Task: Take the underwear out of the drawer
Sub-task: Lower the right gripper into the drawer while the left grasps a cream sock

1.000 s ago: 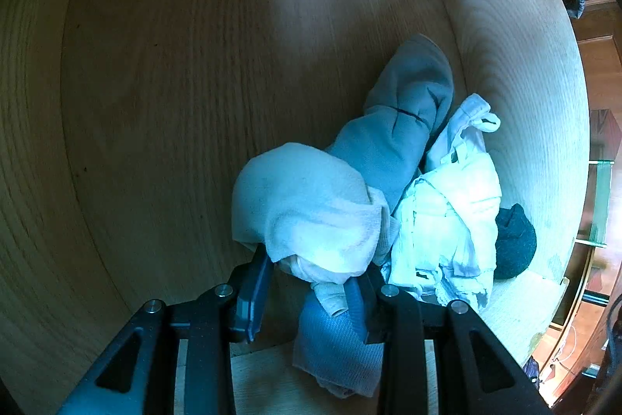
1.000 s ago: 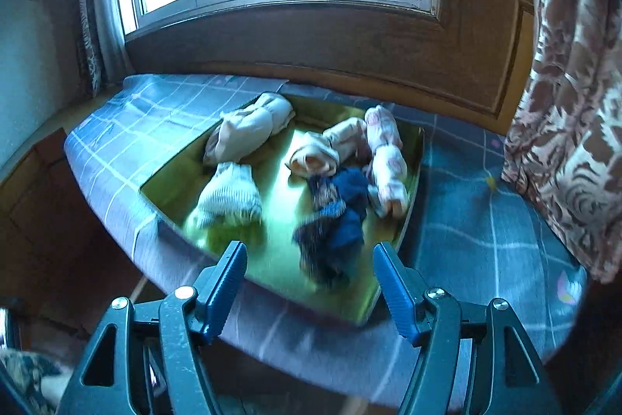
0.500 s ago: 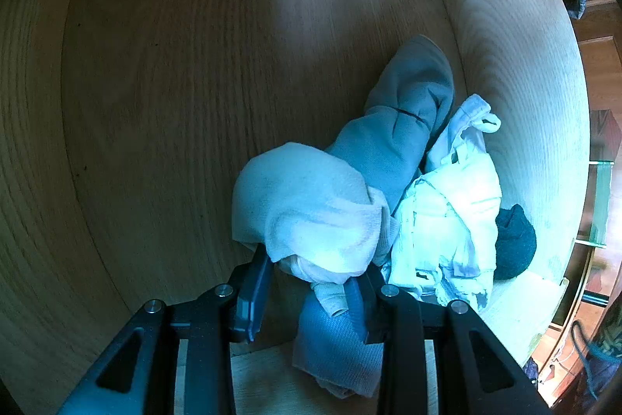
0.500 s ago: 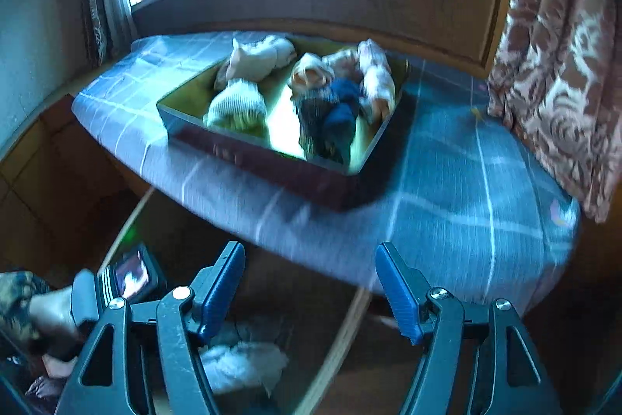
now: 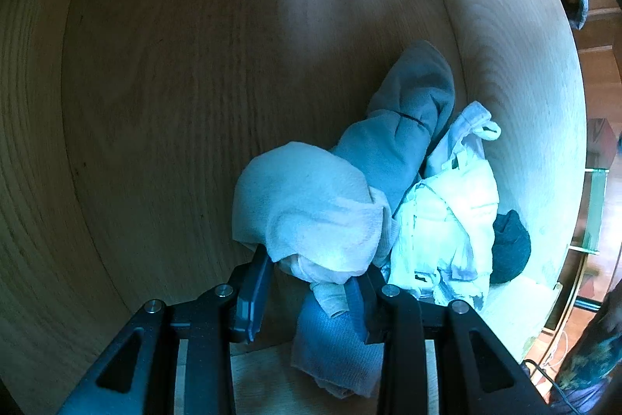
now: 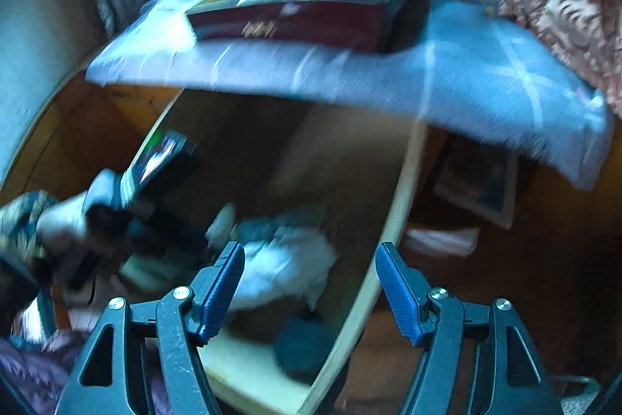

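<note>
So the left gripper (image 5: 311, 282) is pointed steeply down into the wooden drawer (image 5: 163, 96), parked right over the pile of clothes. Its jaws are fairly narrow and sit on either side of a pale rolled piece of underwear (image 5: 311, 205), with the bundle's lower end and a bluish ribbed cloth (image 5: 334, 349) between them. Looks like a grip on the roll, but the cloth hides the pads, so I can't tell for sure that they're pressing.

The rest of the pile lies against the drawer's right side: a grey-blue rolled piece (image 5: 404, 127) behind, a crumpled white one (image 5: 451, 216) just beside the pale roll, and a dark bit (image 5: 509, 247) tucked at the far right.

The right gripper (image 6: 309, 288) is angled down over the open drawer, jaws wide with nothing between them. That view is pretty blurred. You can see the person's left hand (image 6: 66, 232) at the left edge. Up top there's a dark red tray (image 6: 295, 22) on a blue checked bed (image 6: 486, 76), with several rolled garments in it.
</note>
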Demonstrator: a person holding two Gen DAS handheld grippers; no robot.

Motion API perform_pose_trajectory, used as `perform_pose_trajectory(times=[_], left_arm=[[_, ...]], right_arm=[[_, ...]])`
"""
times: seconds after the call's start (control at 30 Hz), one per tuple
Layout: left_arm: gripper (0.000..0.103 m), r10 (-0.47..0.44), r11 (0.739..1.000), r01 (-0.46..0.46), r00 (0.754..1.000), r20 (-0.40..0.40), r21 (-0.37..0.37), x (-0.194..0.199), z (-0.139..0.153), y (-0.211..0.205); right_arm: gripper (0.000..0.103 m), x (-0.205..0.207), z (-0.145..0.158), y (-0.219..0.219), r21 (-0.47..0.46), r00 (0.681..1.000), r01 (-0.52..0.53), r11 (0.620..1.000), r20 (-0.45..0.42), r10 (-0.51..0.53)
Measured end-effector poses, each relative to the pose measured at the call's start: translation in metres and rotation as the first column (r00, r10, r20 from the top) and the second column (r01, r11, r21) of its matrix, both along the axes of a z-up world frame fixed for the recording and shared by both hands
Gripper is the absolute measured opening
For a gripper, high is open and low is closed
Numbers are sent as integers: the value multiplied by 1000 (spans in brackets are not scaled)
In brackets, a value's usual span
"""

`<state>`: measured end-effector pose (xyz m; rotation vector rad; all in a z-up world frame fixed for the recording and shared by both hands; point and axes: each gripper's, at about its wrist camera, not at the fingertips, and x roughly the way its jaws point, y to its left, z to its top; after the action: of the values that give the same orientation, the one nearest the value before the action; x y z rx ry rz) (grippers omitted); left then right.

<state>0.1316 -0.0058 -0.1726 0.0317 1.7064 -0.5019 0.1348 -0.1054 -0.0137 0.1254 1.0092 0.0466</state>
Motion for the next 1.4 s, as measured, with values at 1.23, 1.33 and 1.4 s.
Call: perform_pose_trajectory(times=[1.23, 1.33, 1.4], left_arm=[[55, -297, 950, 266, 933, 205, 166, 18, 25, -50], [48, -266, 960, 243, 948, 177, 138, 23, 20, -39], [35, -265, 960, 242, 948, 179, 141, 22, 20, -35]], right_arm=[[71, 21, -64, 64, 69, 993, -61, 996, -101, 68], [71, 27, -69, 70, 54, 990, -69, 996, -117, 75], [71, 32, -74, 71, 55, 989, -64, 996, -132, 70]])
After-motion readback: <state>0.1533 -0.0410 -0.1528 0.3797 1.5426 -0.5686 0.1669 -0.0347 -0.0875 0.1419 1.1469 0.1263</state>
